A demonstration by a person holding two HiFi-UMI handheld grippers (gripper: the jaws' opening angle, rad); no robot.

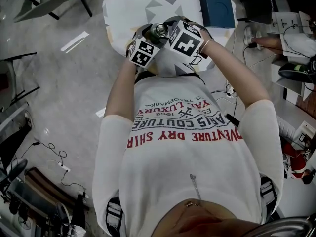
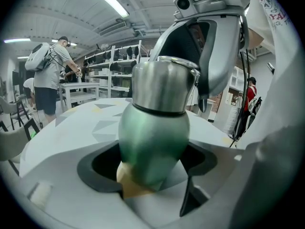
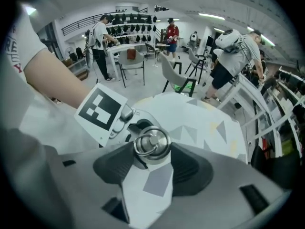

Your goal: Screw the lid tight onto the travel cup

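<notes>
A white cloth printed with grey and yellow triangles covers the surface (image 1: 148, 9), and a blue box (image 1: 216, 4) sits at its far corner. Thin cables (image 1: 52, 152) trail across the grey floor (image 1: 64, 93) to one side. Farther back, a person in a red shirt (image 3: 171, 35) stands near shelves (image 3: 128, 30) of dark items. A person with a white backpack (image 3: 231, 51) stands beside a grey chair (image 3: 177, 76).

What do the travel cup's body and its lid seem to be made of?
Cup body: probably metal under a green satin coating, judging by its soft, broad highlights. Lid: apparently bare brushed steel, silver-grey with fine vertical streaks.
</notes>
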